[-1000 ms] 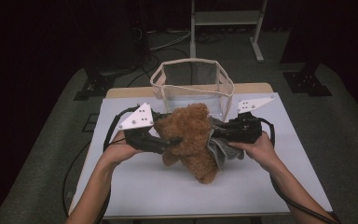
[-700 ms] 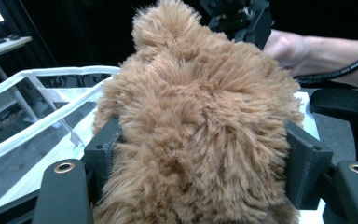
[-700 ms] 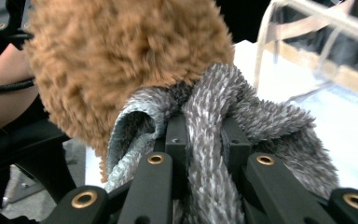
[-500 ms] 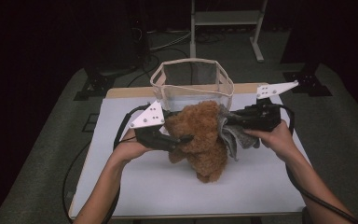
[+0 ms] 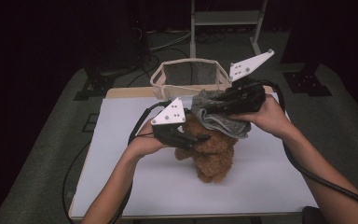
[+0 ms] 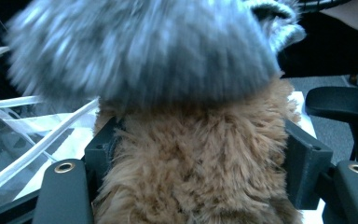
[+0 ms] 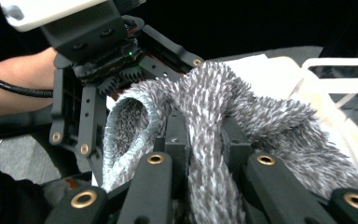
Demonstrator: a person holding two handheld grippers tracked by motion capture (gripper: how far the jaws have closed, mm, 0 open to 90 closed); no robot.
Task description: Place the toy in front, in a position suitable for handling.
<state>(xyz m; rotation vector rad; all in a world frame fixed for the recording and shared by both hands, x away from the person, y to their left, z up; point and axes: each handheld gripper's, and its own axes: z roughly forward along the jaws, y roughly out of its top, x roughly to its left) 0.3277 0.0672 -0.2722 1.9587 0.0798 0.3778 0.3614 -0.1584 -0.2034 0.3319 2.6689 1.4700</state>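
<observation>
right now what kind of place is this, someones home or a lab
Most likely a lab or recording studio, not a home. A bare white table stands alone on grey carpet with dark surroundings, cables run across the floor, and a metal stand rises behind it. The person works with a cabled tool in each hand.

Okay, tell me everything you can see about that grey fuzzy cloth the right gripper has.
The grey cloth looks like soft, fleecy knit flecked white, with a hemmed opening like a small garment or hat. It is bunched and pinched between the right gripper jaws, draped over the top of the brown teddy bear, which the left gripper clamps.
</observation>
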